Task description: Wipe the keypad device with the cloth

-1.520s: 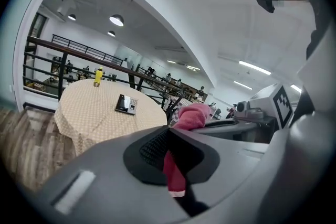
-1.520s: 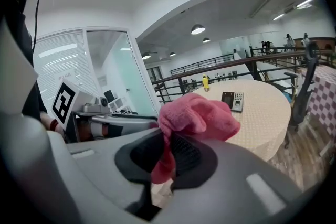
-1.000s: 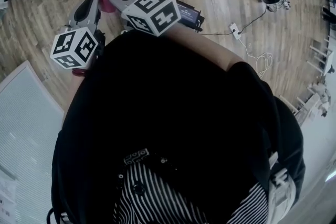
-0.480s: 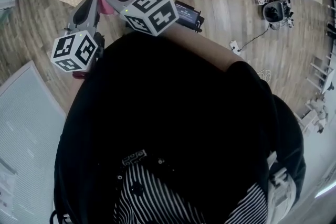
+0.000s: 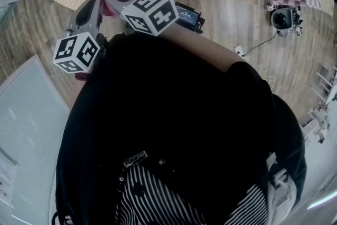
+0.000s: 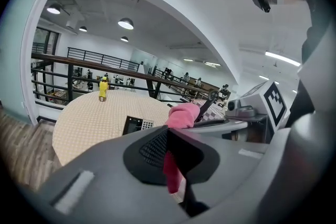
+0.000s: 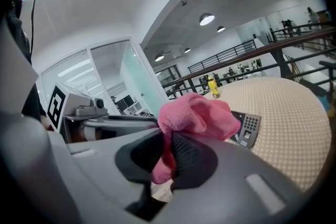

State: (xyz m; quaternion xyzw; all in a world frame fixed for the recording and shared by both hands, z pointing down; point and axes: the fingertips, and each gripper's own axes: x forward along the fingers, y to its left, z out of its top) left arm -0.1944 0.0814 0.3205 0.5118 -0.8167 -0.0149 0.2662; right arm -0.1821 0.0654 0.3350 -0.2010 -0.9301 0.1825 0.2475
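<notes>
While left hand-held gripper (image 6: 169, 159) and right hand-held gripper (image 7: 167, 157) pinch one cloth (image 7: 197, 115), one keypad device (image 6: 135, 125) beyond

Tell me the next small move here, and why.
Probably carry the pink cloth forward and down onto the keypad device. The left gripper and the right gripper are both shut on the cloth, so it is ready to use. The device lies on the table beyond the cloth and apart from it, so no wiping can start yet.
</notes>
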